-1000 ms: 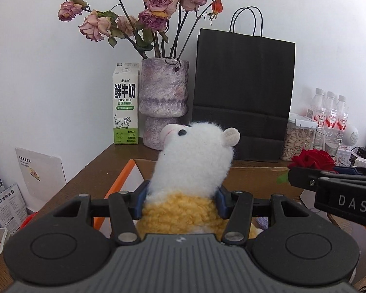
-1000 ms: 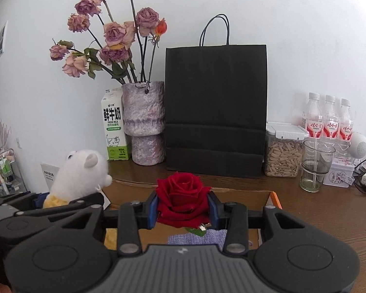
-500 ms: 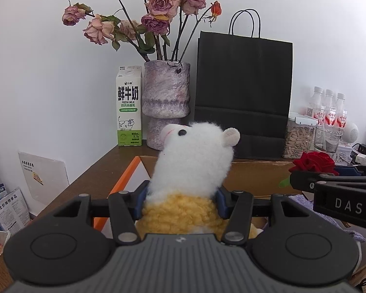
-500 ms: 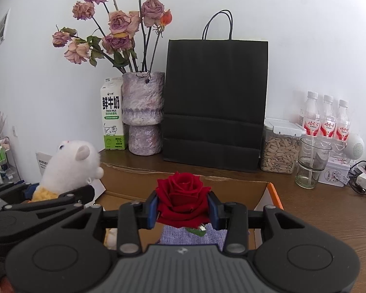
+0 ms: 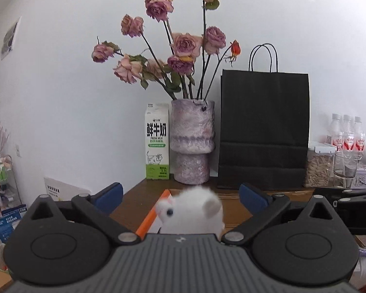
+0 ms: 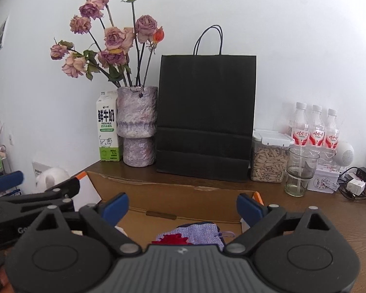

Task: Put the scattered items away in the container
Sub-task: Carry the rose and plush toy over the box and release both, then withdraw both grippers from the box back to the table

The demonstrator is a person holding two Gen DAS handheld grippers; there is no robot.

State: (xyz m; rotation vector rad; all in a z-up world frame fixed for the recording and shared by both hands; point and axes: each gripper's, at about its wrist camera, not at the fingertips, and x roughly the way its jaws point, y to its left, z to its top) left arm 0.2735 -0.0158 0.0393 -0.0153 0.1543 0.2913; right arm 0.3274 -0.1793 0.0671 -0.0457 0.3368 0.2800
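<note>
1. The left gripper (image 5: 180, 196) has just been opening. Its blue pads (image 5: 109, 193) now stand spread wide, with nothing pinched between them.
2. The plush (image 5: 191, 213) sits low between those pads, touching neither. Only its white head shows above the gripper body. It looks released so that it drops into the box (image 5: 150, 220) below, whose orange edge runs just left of the head.
3. The right gripper (image 6: 182, 207) has also just been opening. Its pads (image 6: 116, 207) are likewise apart and grip nothing.
4. The rose (image 6: 171, 239) lies below and between the right fingers, close to the gripper body and partly hidden by it. It rests on a purple cloth (image 6: 198, 232) inside the box (image 6: 173, 199). Letting go over the box is probably why the jaws were spread here.
5. Both grippers hang over the open box side by side, the left one at the left rim, so each item can fall inside the walls.
6. Whether the plush has settled on the box floor cannot be told, because its body is hidden.
7. The vase (image 6: 137, 124), carton (image 6: 107, 131) and bag (image 6: 205, 117) stand beyond the fingertips, behind the box, clear of the drop.
</note>
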